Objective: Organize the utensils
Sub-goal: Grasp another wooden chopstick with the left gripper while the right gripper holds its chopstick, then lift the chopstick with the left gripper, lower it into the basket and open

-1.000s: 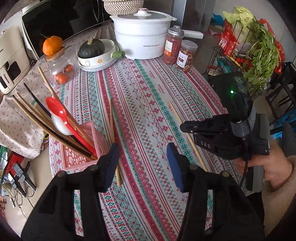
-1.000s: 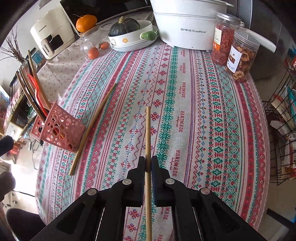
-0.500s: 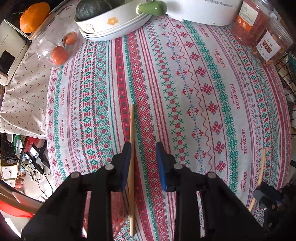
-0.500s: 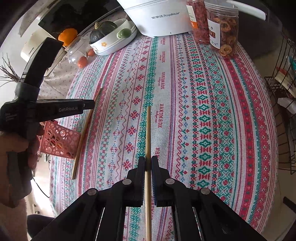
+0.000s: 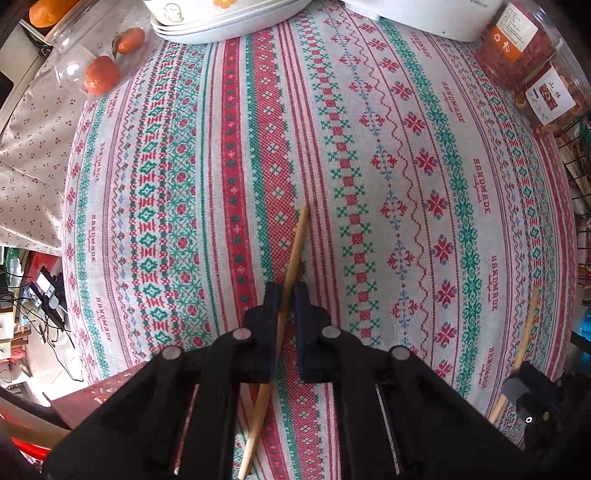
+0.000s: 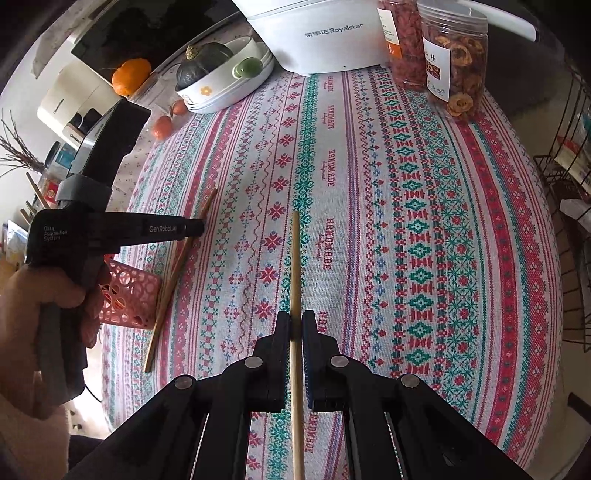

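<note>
My left gripper (image 5: pixel 287 293) is closed around a wooden chopstick (image 5: pixel 295 251) that lies on the patterned tablecloth; the stick runs between its narrow jaws. In the right wrist view the left gripper (image 6: pixel 110 229) hovers over that chopstick (image 6: pixel 199 218) beside the pink utensil basket (image 6: pixel 129 295). My right gripper (image 6: pixel 295 323) is shut on a second wooden chopstick (image 6: pixel 295 258), held just above the cloth. That stick also shows in the left wrist view (image 5: pixel 526 332) at the lower right.
A white electric pot (image 6: pixel 325 33), two jars of dried fruit (image 6: pixel 454 62), a white dish with a dark squash (image 6: pixel 221 74) and a glass jar of small tomatoes (image 5: pixel 99 62) stand at the table's far side. A wire rack (image 6: pixel 569 184) stands right.
My left gripper has dropped over the chopstick beside the basket and closed its jaws onto it. My right gripper has kept its hold on the other chopstick.
</note>
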Demonstrator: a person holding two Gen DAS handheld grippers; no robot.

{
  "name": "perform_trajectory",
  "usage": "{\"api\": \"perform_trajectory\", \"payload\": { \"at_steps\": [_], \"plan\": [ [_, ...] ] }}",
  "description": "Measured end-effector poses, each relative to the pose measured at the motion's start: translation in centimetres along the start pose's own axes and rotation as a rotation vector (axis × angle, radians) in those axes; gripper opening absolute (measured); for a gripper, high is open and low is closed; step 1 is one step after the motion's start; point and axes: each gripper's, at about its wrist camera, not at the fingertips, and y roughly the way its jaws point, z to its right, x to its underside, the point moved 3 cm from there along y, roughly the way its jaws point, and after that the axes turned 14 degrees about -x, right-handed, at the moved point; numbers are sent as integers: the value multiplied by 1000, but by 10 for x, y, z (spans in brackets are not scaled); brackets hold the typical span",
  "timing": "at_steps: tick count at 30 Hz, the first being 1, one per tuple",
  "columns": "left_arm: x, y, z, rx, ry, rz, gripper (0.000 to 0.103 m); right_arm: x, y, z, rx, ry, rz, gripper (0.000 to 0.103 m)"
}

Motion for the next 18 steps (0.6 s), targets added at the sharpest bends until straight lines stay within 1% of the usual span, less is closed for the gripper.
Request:
{"api": "perform_trajectory", "payload": {
  "at_steps": [3,6,9,12,15,18],
  "plan": [
    [18,-5,9,-10,22,27,7,0,-5,-5,-2,-3,18,6],
    [43,-17,21,48,38,63,7,2,-13,-10,1,-11,41,7],
    [66,-41,29,85,56,128,7,8,-19,-16,4,-19,60,7],
    [88,-63,26,141,50,187,7,13,-26,-21,11,-32,70,7],
    [105,-79,19,178,21,239,7,18,-28,-25,4,-39,75,7],
    [116,-99,11,243,-7,285,7,22,-35,-32,6,-55,90,7]
  ]
}}
